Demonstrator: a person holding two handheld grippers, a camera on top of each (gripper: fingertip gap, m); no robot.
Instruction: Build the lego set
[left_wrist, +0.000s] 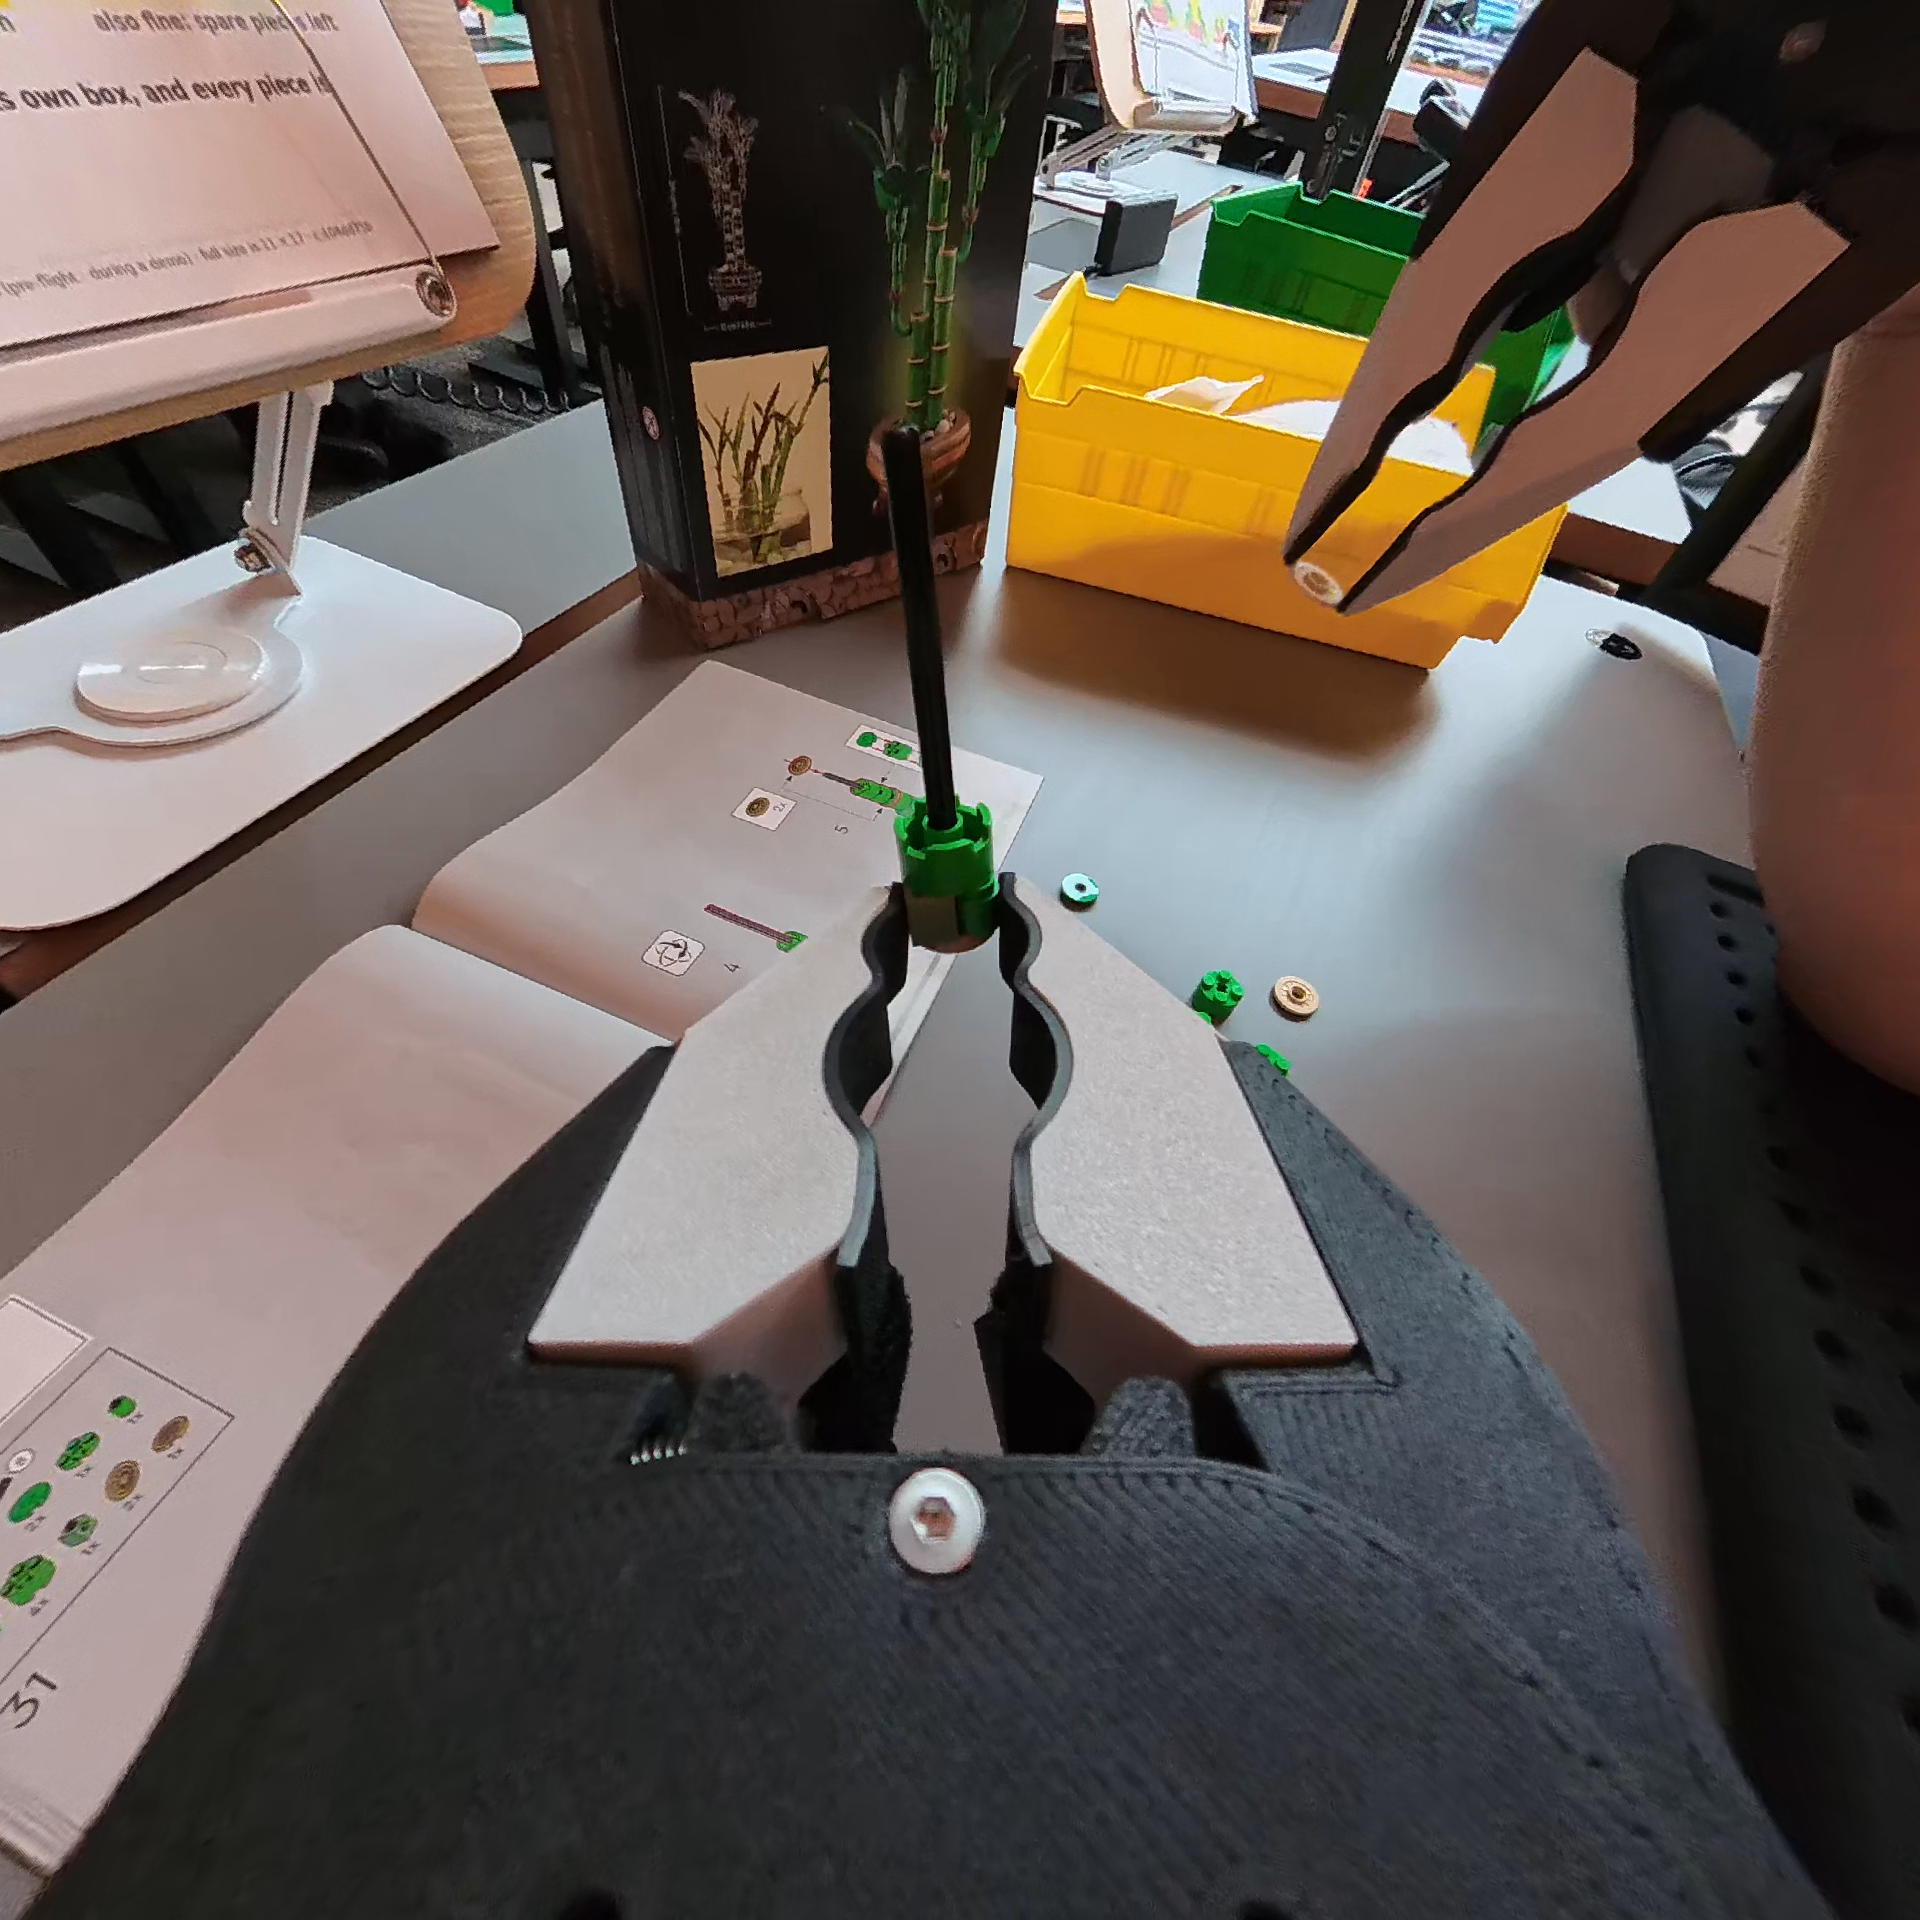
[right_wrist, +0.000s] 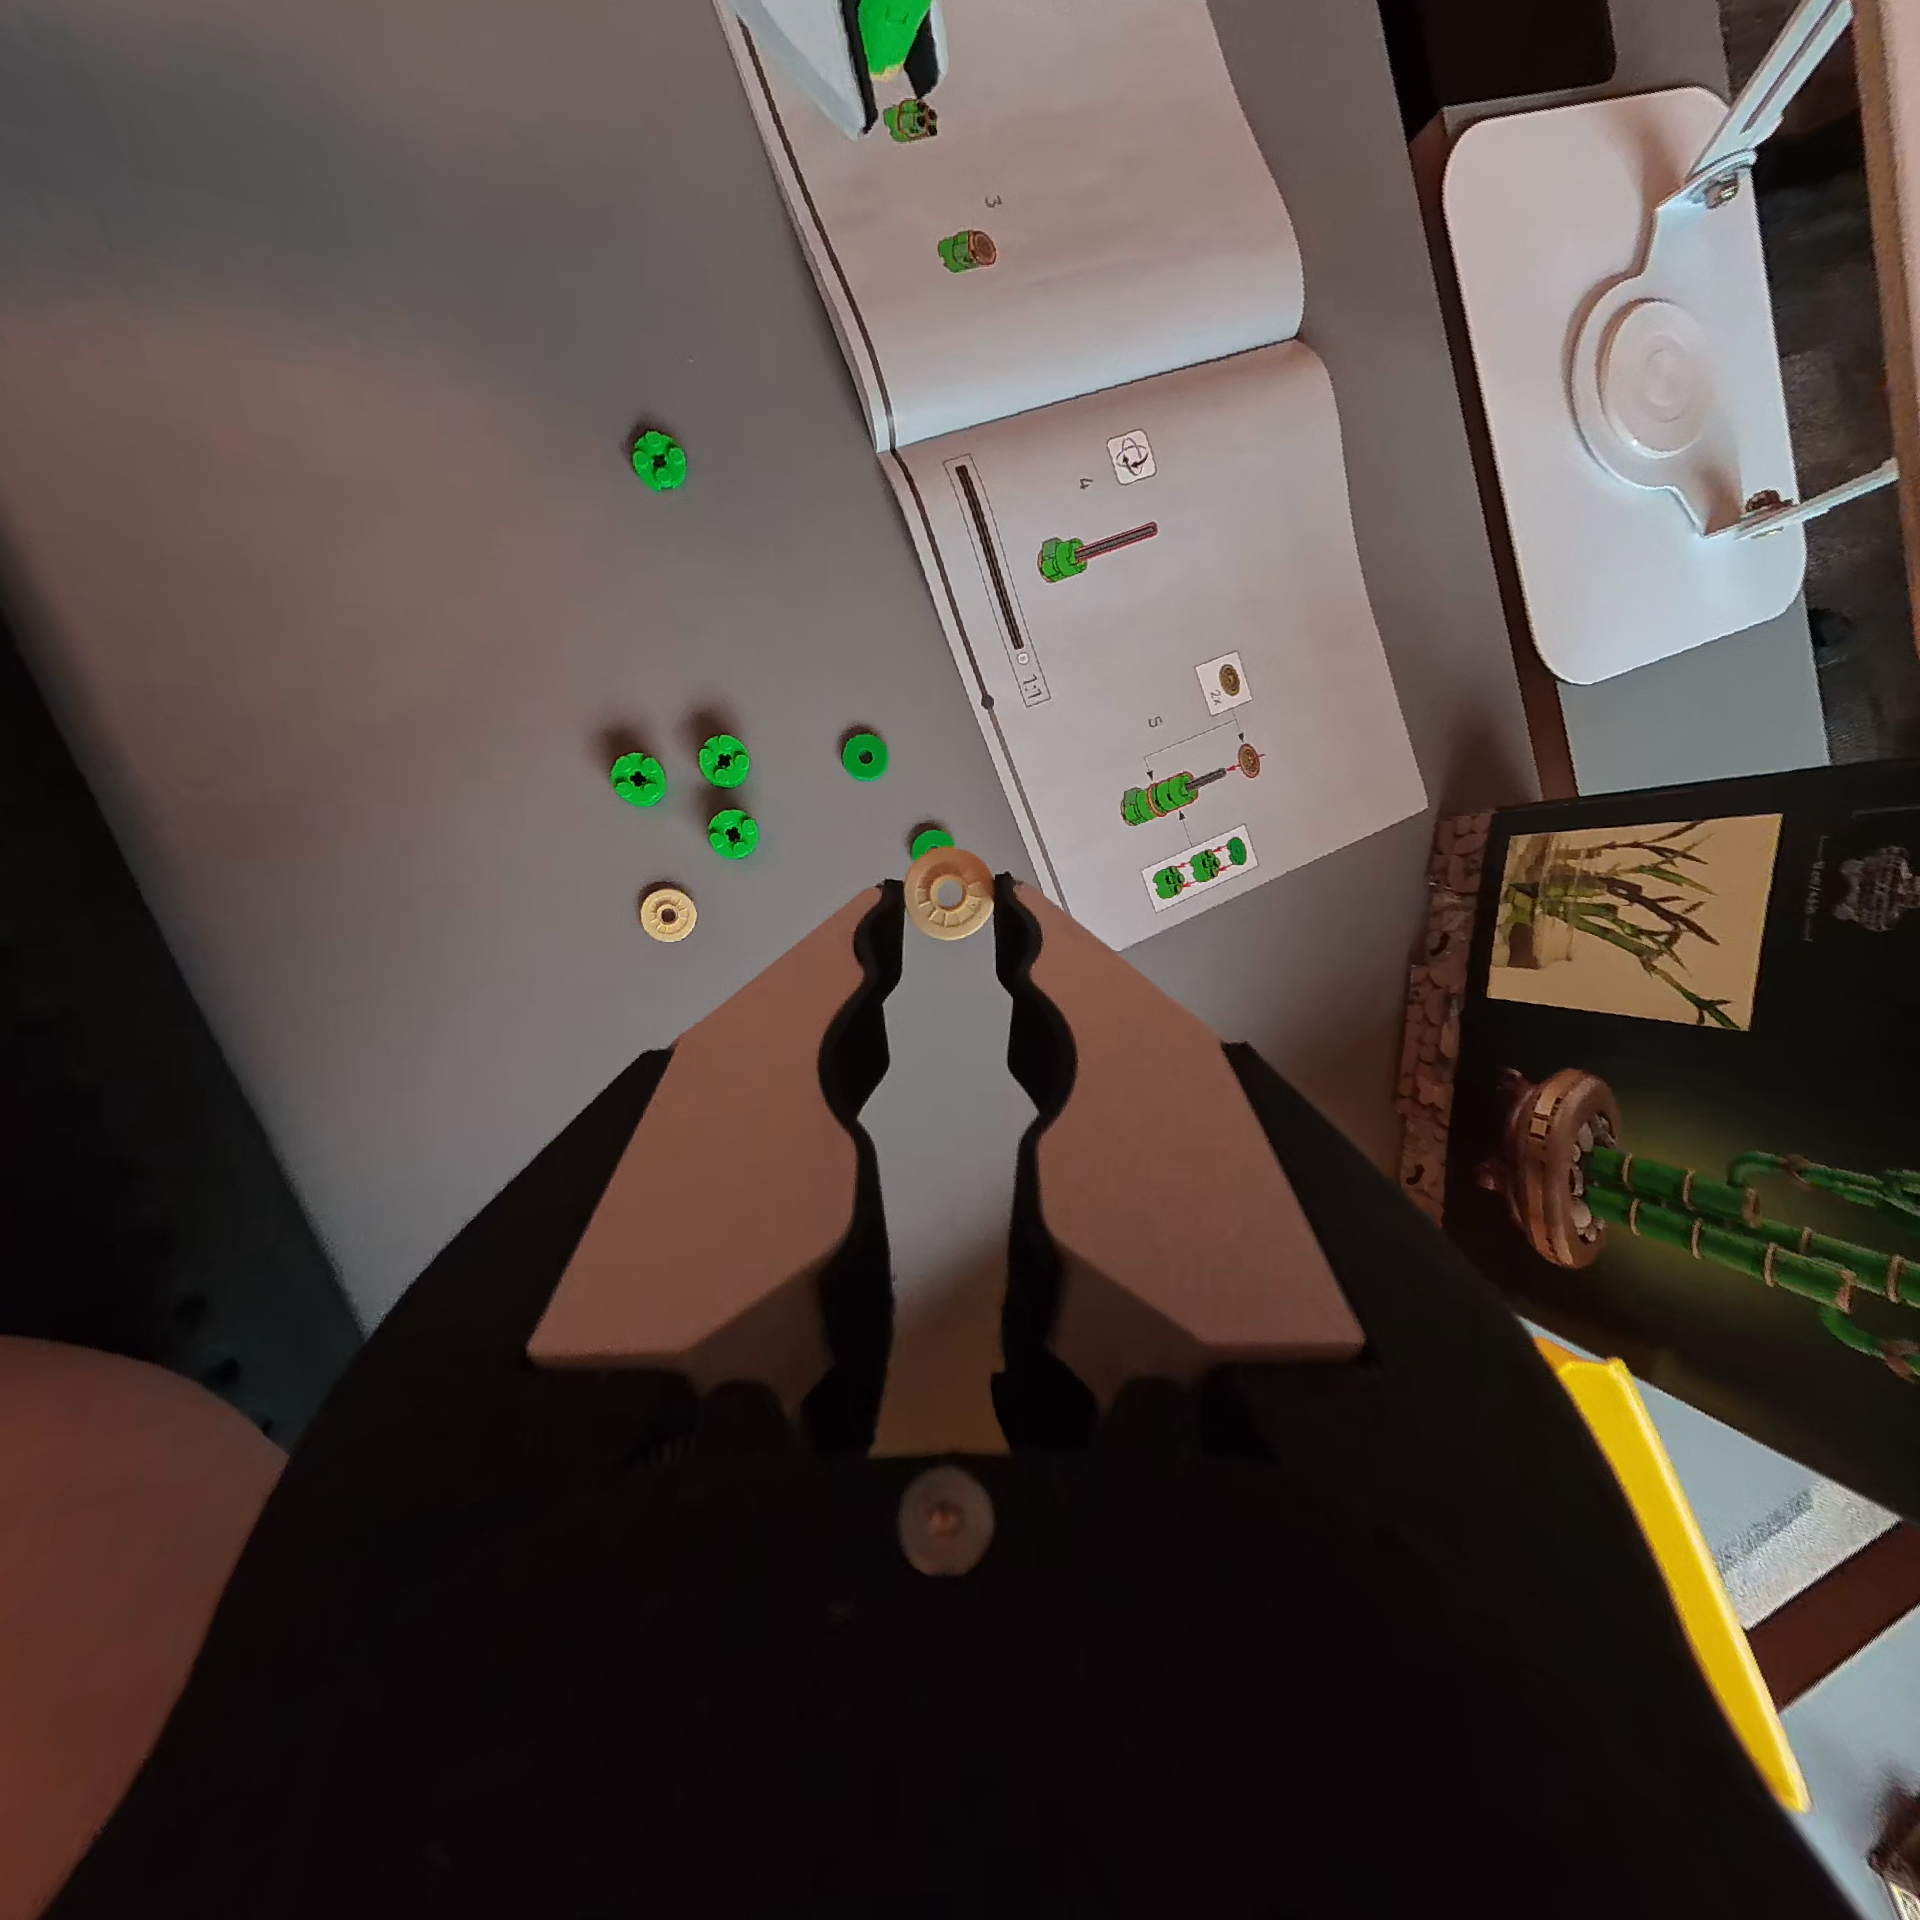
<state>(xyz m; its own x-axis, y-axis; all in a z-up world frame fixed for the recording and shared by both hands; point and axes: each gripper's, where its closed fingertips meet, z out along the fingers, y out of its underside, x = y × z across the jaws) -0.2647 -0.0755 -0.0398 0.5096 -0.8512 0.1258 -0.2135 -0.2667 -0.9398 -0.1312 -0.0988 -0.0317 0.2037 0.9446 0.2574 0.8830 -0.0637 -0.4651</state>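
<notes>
My left gripper (left_wrist: 945, 909) is shut on a green round brick stack (left_wrist: 943, 868) with a tan piece at its base and a black axle (left_wrist: 920, 634) standing up out of it. My right gripper (right_wrist: 945, 894) is shut on a tan round ring plate (right_wrist: 947, 894) and holds it above the table; it also shows in the left wrist view (left_wrist: 1322, 580), up and to the right of the axle. Several loose green round bricks (right_wrist: 724, 761) and a second tan plate (right_wrist: 667, 914) lie on the grey table (right_wrist: 416, 520).
An open instruction booklet (right_wrist: 1122, 582) lies on the table. The black set box (left_wrist: 800, 312) stands behind it, a yellow bin (left_wrist: 1195, 488) and a green bin (left_wrist: 1299, 249) to its right. A white stand base (left_wrist: 208, 665) is at the left. A person's arm (left_wrist: 1839, 727) is at right. Tip to tip, the grippers are about 15 centimeters apart.
</notes>
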